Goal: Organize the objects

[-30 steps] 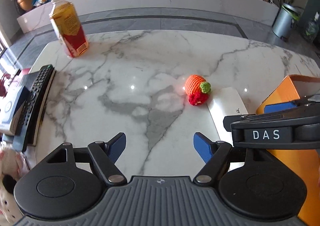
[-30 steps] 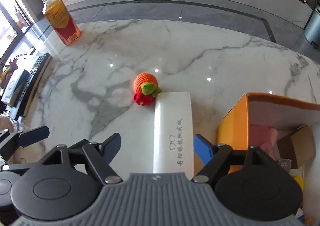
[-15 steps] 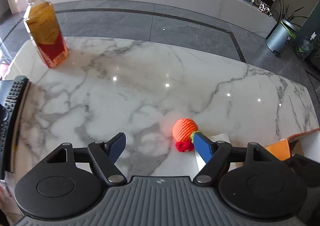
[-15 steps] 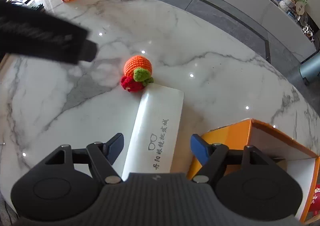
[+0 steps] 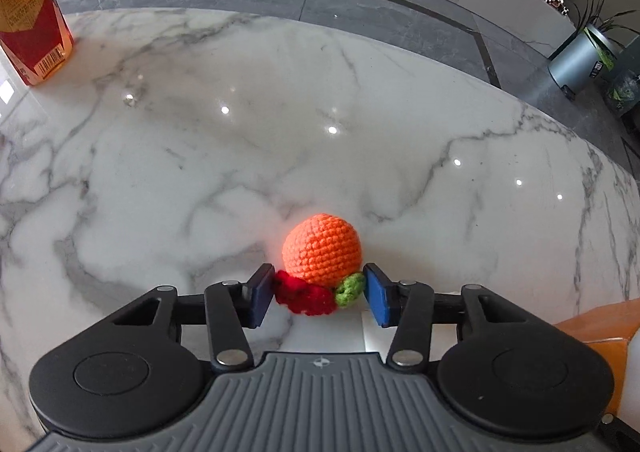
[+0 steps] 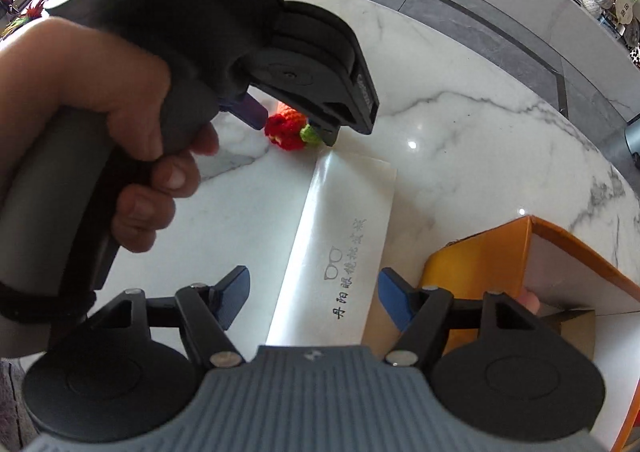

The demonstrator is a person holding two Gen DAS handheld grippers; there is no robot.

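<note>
One crocheted orange [image 5: 321, 249] lower centre, left claw [image 5: 319, 295] closing onto it | one white case [image 6: 336, 248], right claw [image 6: 314, 294] wide above | one bottle [image 5: 30, 12] upper left, marble worktop [image 5: 240, 140]

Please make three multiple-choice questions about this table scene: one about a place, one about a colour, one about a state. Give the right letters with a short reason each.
1. Where does the white glasses case lie?
A. inside the orange box
B. on the marble table, beside the orange box
C. under the bottle

2. What colour is the round body of the crochet toy?
A. orange
B. blue
C. white

3. How are the left tongs?
A. far from the toy
B. holding the bottle
C. closing around the toy's red and green end

Answers: 1 B, it rests on the marble table next to the orange box. 2 A, orange yarn. 3 C, the pads flank that end, having just been closing.
</note>
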